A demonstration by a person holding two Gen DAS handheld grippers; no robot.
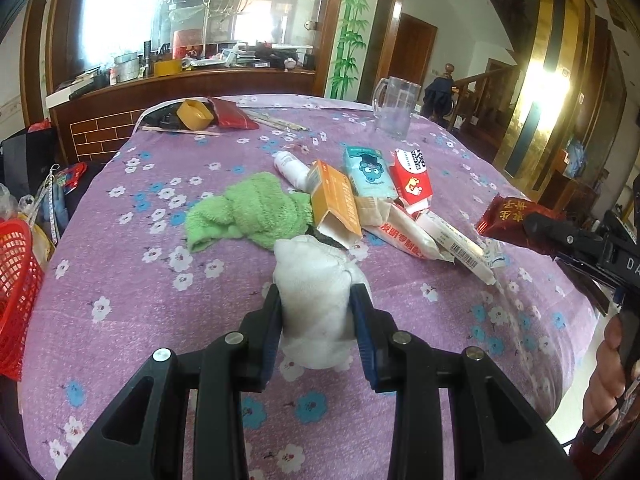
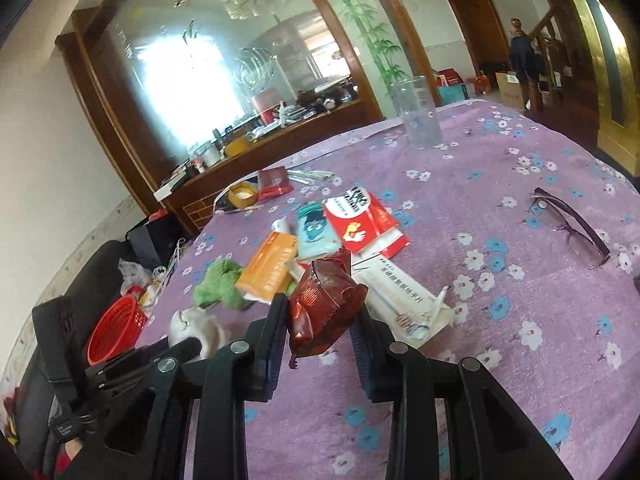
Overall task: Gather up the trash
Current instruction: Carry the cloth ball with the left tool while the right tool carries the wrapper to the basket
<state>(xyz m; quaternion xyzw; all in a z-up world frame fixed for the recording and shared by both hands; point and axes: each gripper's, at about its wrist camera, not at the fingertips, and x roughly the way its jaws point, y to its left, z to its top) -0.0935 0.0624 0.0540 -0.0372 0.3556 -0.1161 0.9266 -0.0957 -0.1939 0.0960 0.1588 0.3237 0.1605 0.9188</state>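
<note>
My left gripper (image 1: 318, 294) is shut on a crumpled white tissue wad (image 1: 316, 280), held just above the purple flowered tablecloth (image 1: 132, 280). My right gripper (image 2: 322, 304) is shut on a crinkled dark red snack wrapper (image 2: 324, 300), lifted off the table; the same wrapper (image 1: 508, 220) shows at the right edge of the left wrist view. Behind lies a heap of trash: an orange box (image 1: 334, 204), a teal carton (image 1: 370, 172), a red-and-white box (image 1: 412, 178), white tubes and packets (image 1: 452, 240), a small white bottle (image 1: 290, 168). A green cloth (image 1: 248, 212) lies beside them.
A red mesh basket (image 1: 16, 292) stands off the table's left edge. A clear glass mug (image 1: 394, 106) is at the far side, purple-framed glasses (image 2: 572, 226) to the right. A yellow tape roll (image 1: 194, 114), a red pouch (image 1: 232, 114) and chopsticks lie at the far left.
</note>
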